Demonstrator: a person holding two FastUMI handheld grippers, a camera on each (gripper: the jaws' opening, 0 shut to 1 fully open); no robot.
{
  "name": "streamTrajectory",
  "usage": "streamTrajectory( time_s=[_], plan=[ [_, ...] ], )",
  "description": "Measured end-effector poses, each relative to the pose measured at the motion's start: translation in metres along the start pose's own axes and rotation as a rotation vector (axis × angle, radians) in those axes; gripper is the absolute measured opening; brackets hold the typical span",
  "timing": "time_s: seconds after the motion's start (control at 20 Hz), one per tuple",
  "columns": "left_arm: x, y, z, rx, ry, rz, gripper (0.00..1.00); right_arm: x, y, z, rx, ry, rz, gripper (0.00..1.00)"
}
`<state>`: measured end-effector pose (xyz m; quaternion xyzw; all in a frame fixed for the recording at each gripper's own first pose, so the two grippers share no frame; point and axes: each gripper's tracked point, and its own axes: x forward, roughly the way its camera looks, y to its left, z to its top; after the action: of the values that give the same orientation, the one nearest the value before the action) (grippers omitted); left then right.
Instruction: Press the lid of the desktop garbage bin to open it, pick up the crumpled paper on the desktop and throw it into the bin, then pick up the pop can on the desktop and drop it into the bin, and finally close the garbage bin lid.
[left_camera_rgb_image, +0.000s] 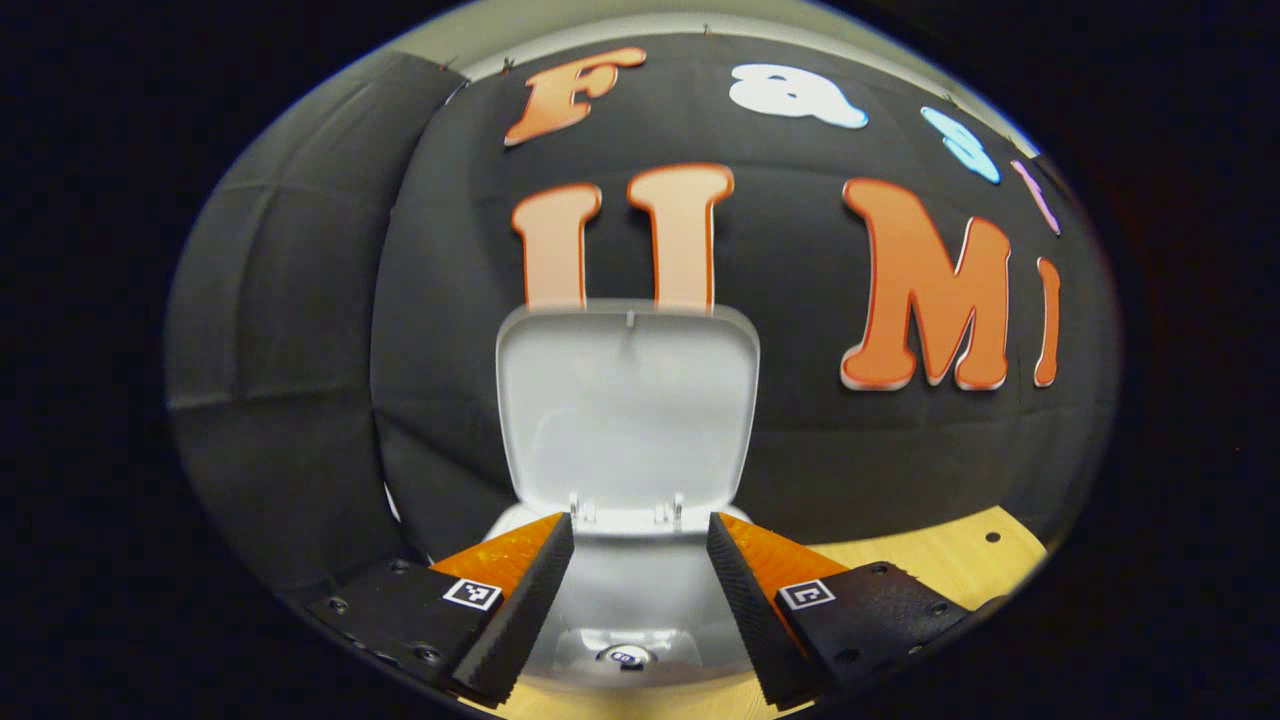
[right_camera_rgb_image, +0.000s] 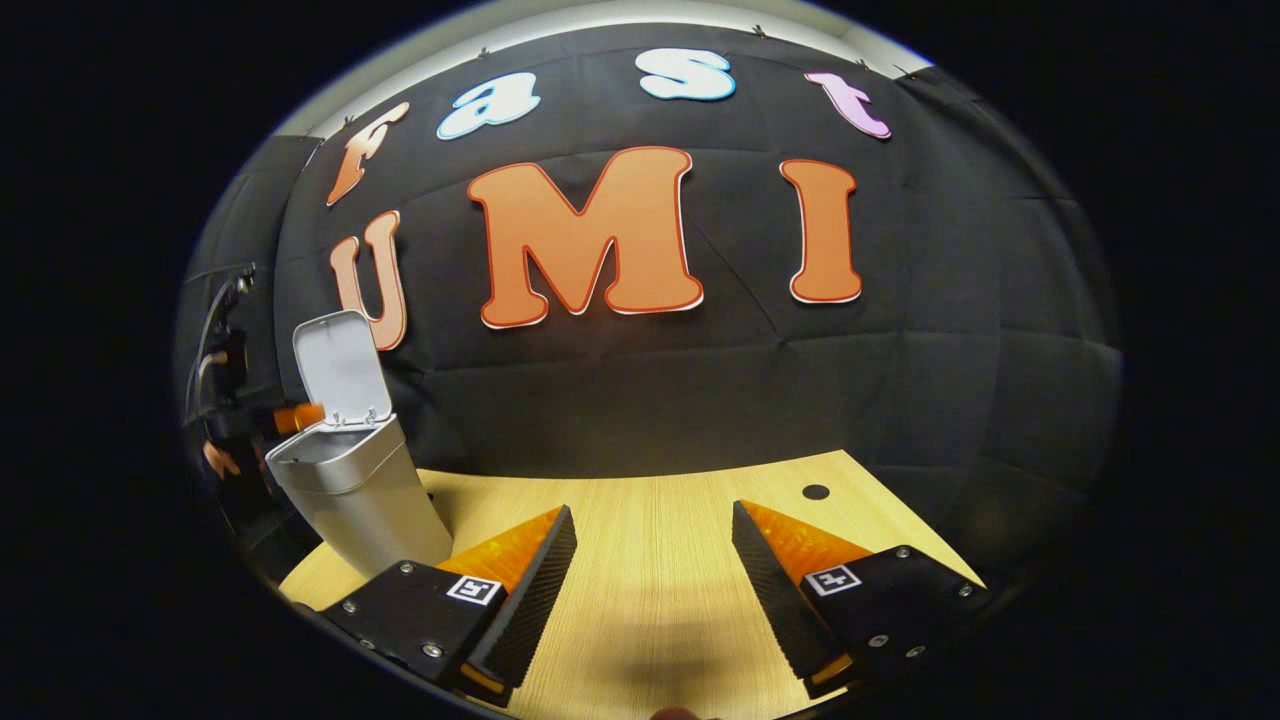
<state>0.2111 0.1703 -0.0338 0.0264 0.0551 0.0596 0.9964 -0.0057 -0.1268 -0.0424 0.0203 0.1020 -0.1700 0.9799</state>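
1. I am holding the left gripper (left_camera_rgb_image: 640, 610) right above the garbage bin (left_camera_rgb_image: 625, 590), its fingers spread wide with nothing between them. I judge it is hovering there because that spot lines it up with the bin's mouth.
2. The lid (left_camera_rgb_image: 628, 400) is standing upright behind the opening, tipped back on its hinges, so the bin is open and ready to take things.
3. Looking down between the left fingers into the bin, I am seeing the round metal top of what looks like the pop can (left_camera_rgb_image: 624, 656) lying at the bottom. I cannot make out any crumpled paper in there; the rest of the inside is too dim and cut off to tell.
4. I am keeping the right gripper (right_camera_rgb_image: 650, 590) low over the bare wooden desktop (right_camera_rgb_image: 650, 520), well apart from the bin, its claw also spread wide and empty. I judge it is parked there to stay out of the left hand's way.
5. From the right gripper view the bin is standing at the desk's far left edge near the wall, lid up, with the other gripper just beside its rim.
6. If the can is indeed inside, I reckon closing the lid is what remains.
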Motion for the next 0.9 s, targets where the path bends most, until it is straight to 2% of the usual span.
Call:
streamTrajectory(
  time_s=[0.15,0.3,0.45,0.65,0.75,0.8,0.9],
  plan=[
    [0.027,0.004,0.111,-0.007,-0.194,-0.008,0.84,0.0,0.003,0.004,0.009,-0.006,0.003,0.94],
    [0.064,0.002,0.143,-0.027,-0.202,-0.014,0.88,-0.003,0.007,0.011,0.011,-0.029,0.008,0.94],
    [0.114,0.015,0.144,-0.052,-0.136,0.009,0.88,-0.006,0.007,0.013,0.008,-0.035,0.006,0.94],
    [0.148,0.017,0.101,-0.026,0.029,0.011,0.89,-0.007,-0.002,0.012,0.02,-0.034,-0.013,0.94],
    [0.14,0.017,0.076,-0.004,0.14,0.02,0.9,-0.007,-0.007,0.011,0.031,-0.032,-0.021,0.94],
    [0.138,0.016,0.082,-0.013,0.095,0.016,0.92,-0.007,-0.008,0.011,0.034,-0.032,-0.023,0.94],
    [0.115,0.009,0.064,-0.008,0.167,-0.002,0.9,-0.006,-0.009,0.011,0.044,-0.025,-0.024,0.94]
  ],
)
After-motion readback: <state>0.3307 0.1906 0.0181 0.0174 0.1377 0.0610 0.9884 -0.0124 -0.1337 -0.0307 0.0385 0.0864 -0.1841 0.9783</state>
